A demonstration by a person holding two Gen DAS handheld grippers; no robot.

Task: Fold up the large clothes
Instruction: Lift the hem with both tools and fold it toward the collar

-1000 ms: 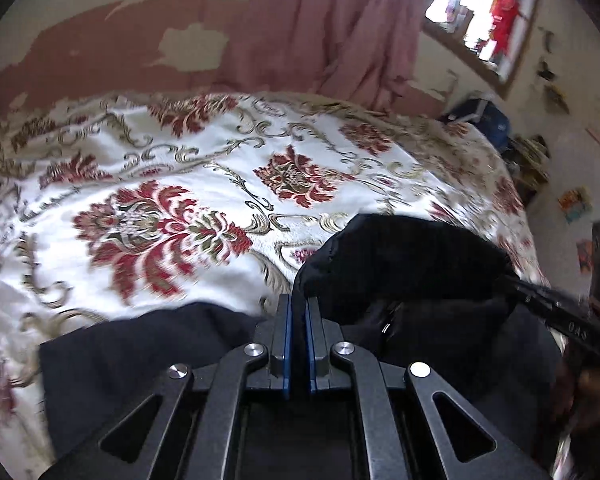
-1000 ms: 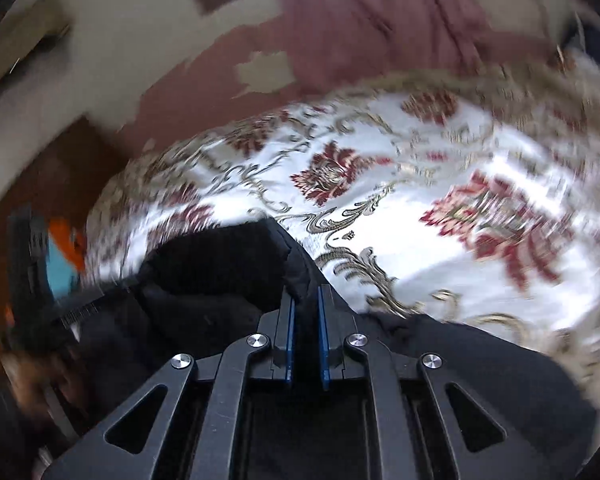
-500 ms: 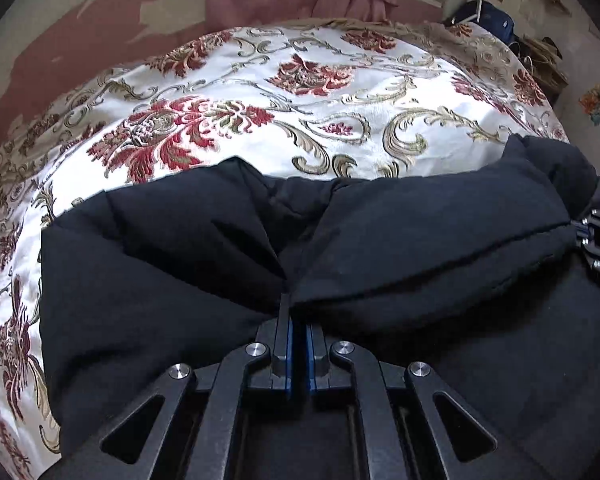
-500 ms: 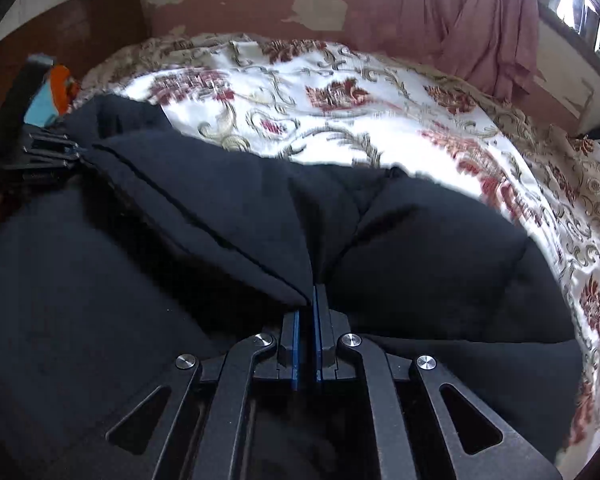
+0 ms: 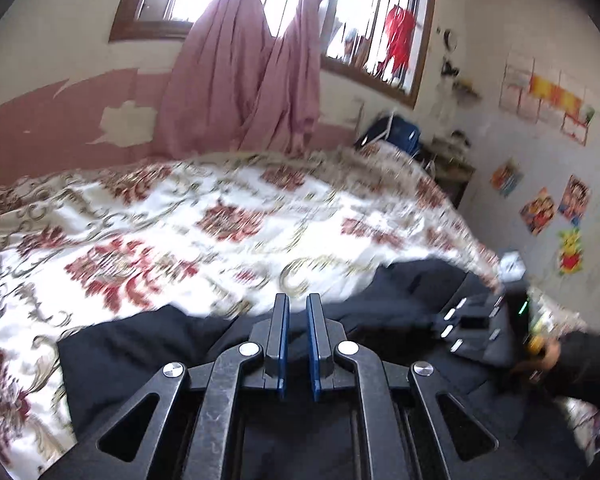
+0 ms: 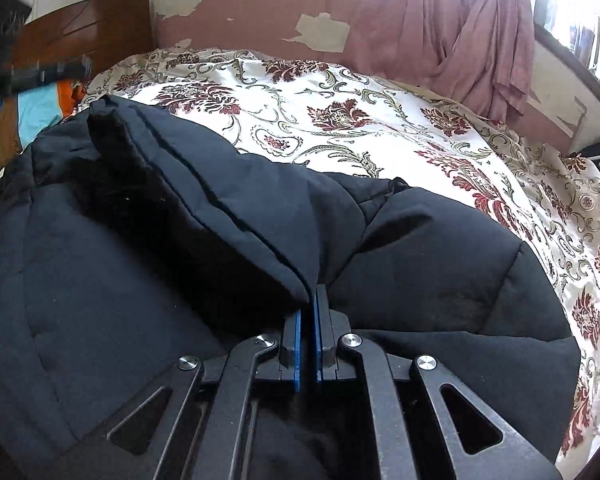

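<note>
1 black jacket (image 6: 228, 216) on bed (image 6: 340, 92); right gripper (image 6: 309, 304) jaws clamped on it; left gripper (image 5: 297, 308) jaws slightly apart, empty.

Both wrist cameras ride low over the bed's (image 5: 204, 216) near edge, facing the far wall, sharing the black coat (image 6: 420, 248) and curtain (image 5: 240, 80).

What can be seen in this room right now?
jacket: one, black, lying on the bedspread, near side.
bedspread: one, white with red flowers, beneath the jacket.
curtain: one, pink, hanging at the window.
headboard: one, brown wood, far left in the right wrist view.
posters: several, colourful, right wall.
left gripper: one, black, above the jacket, jaws just parted, empty.
right gripper: one, black, jaws pinching a jacket fold.
</note>
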